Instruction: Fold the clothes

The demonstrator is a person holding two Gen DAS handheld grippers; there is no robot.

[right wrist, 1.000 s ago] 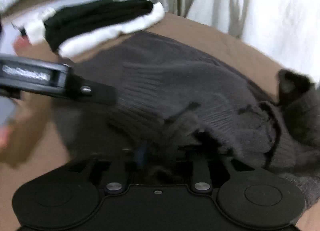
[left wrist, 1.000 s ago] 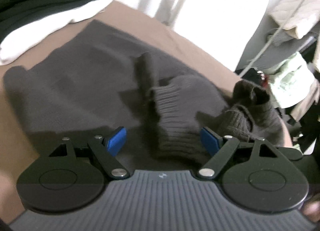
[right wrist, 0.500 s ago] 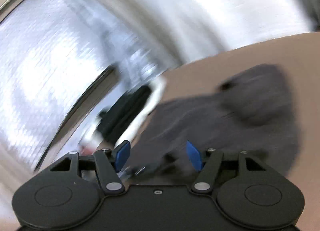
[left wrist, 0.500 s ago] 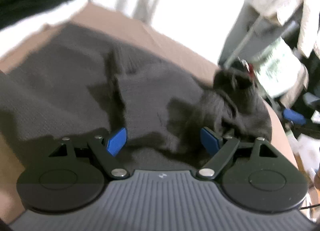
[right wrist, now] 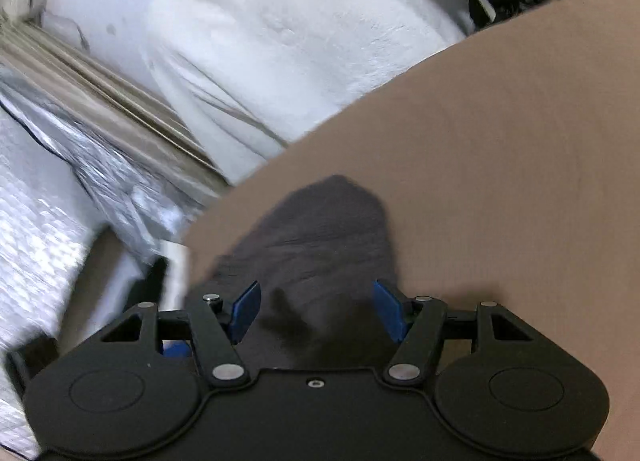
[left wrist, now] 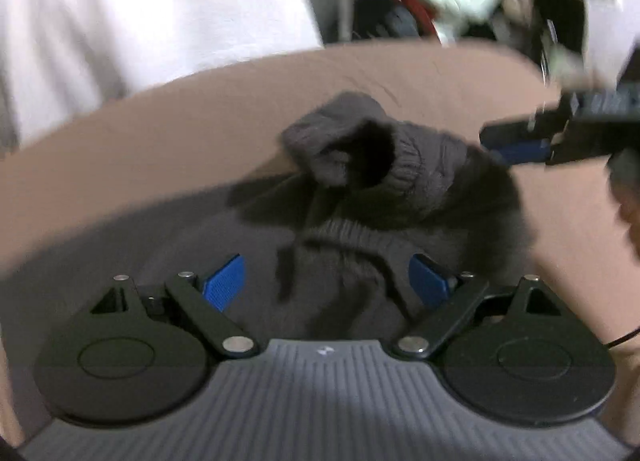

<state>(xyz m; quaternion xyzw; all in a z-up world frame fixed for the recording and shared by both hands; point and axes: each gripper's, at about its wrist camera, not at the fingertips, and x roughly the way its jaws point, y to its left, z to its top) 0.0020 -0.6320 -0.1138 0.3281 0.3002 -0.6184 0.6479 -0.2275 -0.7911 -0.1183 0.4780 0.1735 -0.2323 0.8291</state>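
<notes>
The sweater [left wrist: 384, 197] lies bunched on the bed [left wrist: 160, 133], curtain [left wrist: 160, 1] behind.

The right tool [right wrist: 316, 311] is hovering with its jaws apart over a dark grey knit garment [right wrist: 320, 229] lying on the brown tabletop [right wrist: 520, 181].

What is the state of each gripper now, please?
Left gripper: jaws opening, nothing clamped, above the grey sweater.
Right gripper: open, holding nothing, over the sweater.
</notes>
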